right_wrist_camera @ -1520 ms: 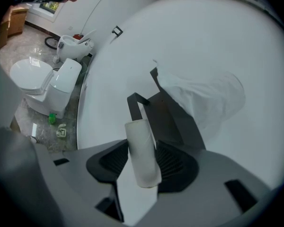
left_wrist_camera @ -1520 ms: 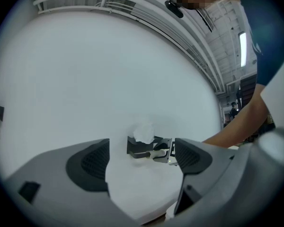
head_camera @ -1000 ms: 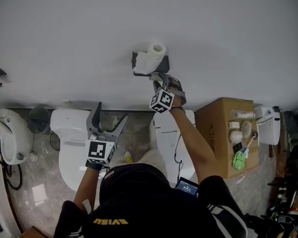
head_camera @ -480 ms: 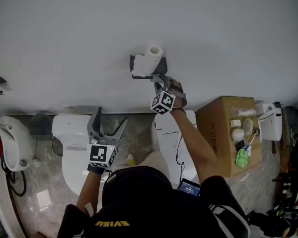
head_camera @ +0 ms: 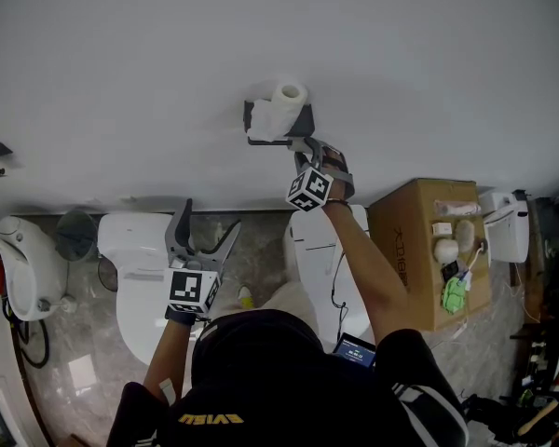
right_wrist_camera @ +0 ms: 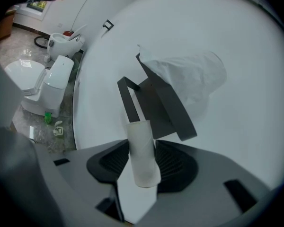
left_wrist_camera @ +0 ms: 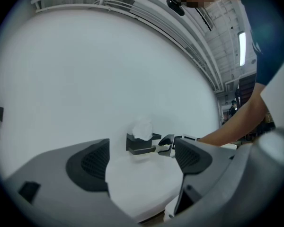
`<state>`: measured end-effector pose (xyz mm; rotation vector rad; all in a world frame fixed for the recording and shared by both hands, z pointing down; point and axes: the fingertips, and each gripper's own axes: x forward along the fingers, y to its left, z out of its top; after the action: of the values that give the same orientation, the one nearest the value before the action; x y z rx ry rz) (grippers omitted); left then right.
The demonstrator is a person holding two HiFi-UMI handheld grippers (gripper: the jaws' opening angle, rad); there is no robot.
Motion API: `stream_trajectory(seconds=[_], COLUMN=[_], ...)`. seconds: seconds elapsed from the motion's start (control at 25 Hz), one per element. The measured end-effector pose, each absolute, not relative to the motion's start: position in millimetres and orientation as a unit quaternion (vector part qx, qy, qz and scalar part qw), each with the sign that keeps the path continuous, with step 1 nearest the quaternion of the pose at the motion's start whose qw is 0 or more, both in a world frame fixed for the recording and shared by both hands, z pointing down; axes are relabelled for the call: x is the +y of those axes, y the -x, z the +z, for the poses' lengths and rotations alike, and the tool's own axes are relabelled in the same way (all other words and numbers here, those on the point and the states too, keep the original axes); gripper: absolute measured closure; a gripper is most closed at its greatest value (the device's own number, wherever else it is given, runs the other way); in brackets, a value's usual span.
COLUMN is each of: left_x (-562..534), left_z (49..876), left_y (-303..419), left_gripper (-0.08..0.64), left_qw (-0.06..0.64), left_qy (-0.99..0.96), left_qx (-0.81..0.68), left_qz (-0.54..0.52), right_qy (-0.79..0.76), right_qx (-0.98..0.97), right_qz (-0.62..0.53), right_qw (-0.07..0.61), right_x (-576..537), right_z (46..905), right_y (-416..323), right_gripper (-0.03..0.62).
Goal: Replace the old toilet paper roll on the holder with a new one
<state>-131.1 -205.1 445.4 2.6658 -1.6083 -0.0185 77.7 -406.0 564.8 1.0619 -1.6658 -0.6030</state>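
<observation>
The right hand-held gripper has its jaws narrow and closed on a short pale cardboard tube, the bare core of the old roll. The tube stands nearly upright between the pads. Its upper end lies just in front of the dark grey metal holder fixed on the white wall; I cannot tell if the two touch. A full white toilet paper roll with loose, crumpled paper rests on the flat top of this holder. The left hand-held gripper is held well apart from the holder, lower in the head view. Its jaws stand wide and nothing is between them.
</observation>
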Motion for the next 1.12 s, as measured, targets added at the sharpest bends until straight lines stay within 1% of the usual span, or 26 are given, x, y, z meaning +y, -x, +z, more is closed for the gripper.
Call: stream_trajectory(seconds=[0.68, 1.12], left_x=[-203.3, -211.4], left_z=[444.1, 437.9], left_y=[128.6, 123.3], left_gripper=[0.121, 0.121], left_qw=[0.008, 0.002], left_qy=[-0.856, -0.858], left_qx=[-0.517, -0.514], left_qz=[-0.002, -0.002], right_qy=[-0.475, -0.504], right_qx=[-0.683, -0.686], right_qz=[-0.219, -0.185], right_qw=[0.51, 0.49], right_x=[-406.7, -397.5], right_z=[568.3, 570.3], right_y=[-104.1, -121.7], right_gripper=[0.419, 0.419])
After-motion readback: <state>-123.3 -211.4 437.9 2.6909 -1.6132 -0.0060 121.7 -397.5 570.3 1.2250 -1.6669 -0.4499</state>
